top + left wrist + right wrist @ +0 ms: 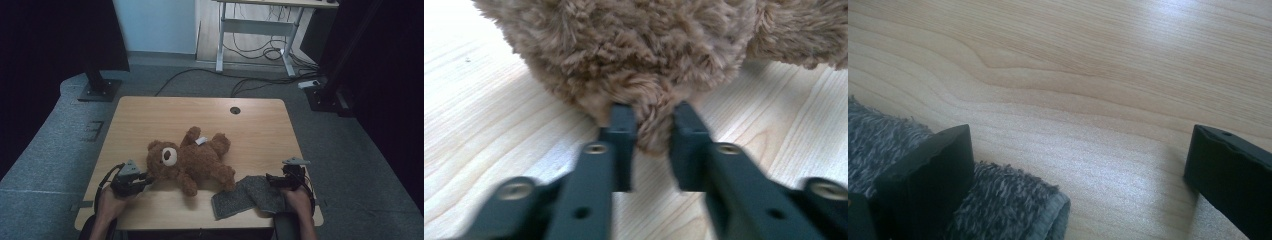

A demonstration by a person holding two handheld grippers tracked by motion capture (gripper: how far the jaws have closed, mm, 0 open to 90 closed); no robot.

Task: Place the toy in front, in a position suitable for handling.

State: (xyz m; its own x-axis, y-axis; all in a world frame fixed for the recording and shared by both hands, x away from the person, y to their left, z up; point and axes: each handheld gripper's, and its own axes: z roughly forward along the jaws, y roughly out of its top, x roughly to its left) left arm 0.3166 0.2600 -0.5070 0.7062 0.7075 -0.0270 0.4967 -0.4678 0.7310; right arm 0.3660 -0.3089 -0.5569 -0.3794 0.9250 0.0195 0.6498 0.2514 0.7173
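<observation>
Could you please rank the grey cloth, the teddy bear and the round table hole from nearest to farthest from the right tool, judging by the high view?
1. Grey cloth, at the right tool, front right.
2. Teddy bear, table middle.
3. Round hole, far edge.

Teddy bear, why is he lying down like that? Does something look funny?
A bit. The teddy bear lies flopped on its back across the table, not sitting up. The left gripper has a tuft of its fur between its jaws. Beside its foot the grey cloth lies rumpled.
</observation>
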